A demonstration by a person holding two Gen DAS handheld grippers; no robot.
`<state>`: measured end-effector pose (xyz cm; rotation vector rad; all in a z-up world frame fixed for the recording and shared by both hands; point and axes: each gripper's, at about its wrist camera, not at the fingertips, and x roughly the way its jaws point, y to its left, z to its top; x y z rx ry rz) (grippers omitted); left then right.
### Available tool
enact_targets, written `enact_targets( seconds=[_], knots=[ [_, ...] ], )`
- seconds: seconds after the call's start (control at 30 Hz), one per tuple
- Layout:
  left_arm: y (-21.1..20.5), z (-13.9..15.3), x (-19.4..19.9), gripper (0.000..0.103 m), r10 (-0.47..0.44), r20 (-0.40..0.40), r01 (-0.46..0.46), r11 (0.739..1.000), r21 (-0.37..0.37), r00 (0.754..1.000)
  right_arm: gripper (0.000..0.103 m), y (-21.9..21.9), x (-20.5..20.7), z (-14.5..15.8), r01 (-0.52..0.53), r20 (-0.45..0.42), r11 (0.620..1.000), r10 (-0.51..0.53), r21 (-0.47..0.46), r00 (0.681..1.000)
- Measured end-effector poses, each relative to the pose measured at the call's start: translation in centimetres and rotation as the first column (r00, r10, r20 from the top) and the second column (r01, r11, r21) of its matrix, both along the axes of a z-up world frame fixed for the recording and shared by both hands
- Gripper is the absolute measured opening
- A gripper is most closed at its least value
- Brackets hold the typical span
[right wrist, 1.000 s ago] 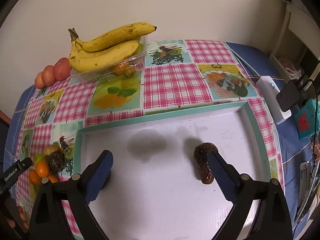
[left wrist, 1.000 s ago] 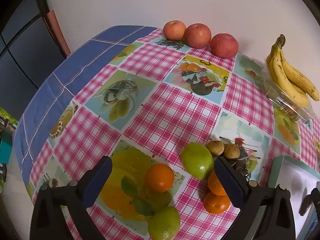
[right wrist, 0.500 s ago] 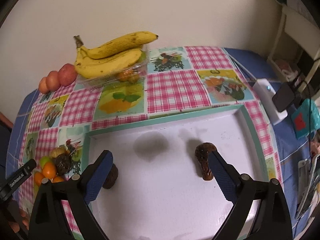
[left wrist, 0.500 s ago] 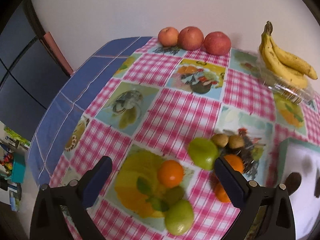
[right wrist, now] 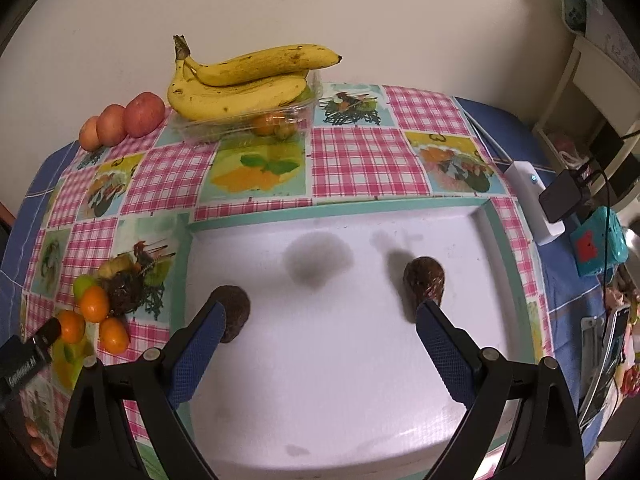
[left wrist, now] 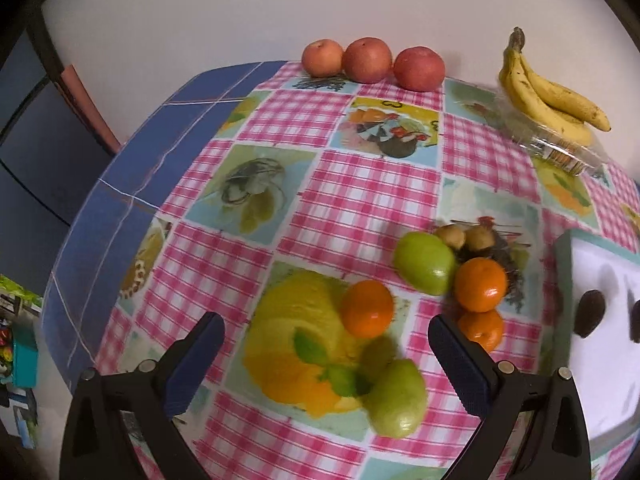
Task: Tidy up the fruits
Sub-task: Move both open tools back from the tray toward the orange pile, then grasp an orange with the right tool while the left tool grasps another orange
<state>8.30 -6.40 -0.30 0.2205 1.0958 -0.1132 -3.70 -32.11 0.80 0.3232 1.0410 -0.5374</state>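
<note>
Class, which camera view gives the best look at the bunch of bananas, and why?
The right wrist view: the bananas lie near its centre, full length, atop a clear plastic container. The left wrist view shows the bunch smaller, at the far right edge.

White power bank [right wrist: 534, 203] beside black charger [right wrist: 564, 199].

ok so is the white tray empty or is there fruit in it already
Not empty. The white tray holds two dark brown fruits, lying apart; the rest is bare.
</note>
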Motion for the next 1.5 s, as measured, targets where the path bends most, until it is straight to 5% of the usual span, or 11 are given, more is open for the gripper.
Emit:
enact_targets(
  seconds=[0.33, 0.57, 0.93, 1.07, 1.5],
  knots=[
    [5.0, 0.6, 2.6, 0.103, 0.061, -0.007, -0.062, 0.995, -0.084, 0.998, 0.096, 3.1, 1.0, -0.4, -0.015, 0.03, 1.0, 0.015, 0.0, 0.999],
    [8.0, 2.1, 4.2, 0.103, 0.084, 0.06, -0.076, 0.988, -0.137, 0.995, 0.096, 5.3, 2.9, -0.9, -0.068, 0.066, 0.992, 0.061, 0.103, 0.996],
    [11.3, 1.3, 5.8, 0.102, 0.147, -0.063, -0.159, 0.939, -0.306, 0.987, 0.095, 9.7, 5.9, -0.4, -0.18, 0.143, 0.97, 0.158, 0.162, 0.977],
    [10.4, 0.3, 5.9, 0.101, 0.113, -0.112, -0.145, 0.927, -0.346, 0.987, 0.069, 10.3, 6.4, -1.1, -0.194, 0.135, 0.962, 0.17, 0.193, 0.976],
    [9.3, -2.2, 6.1, 0.096, 0.11, -0.208, -0.181, 0.916, -0.357, 0.972, 0.055, 11.9, 7.6, -4.5, -0.232, 0.06, 0.931, 0.224, 0.283, 0.973]
  ],
)
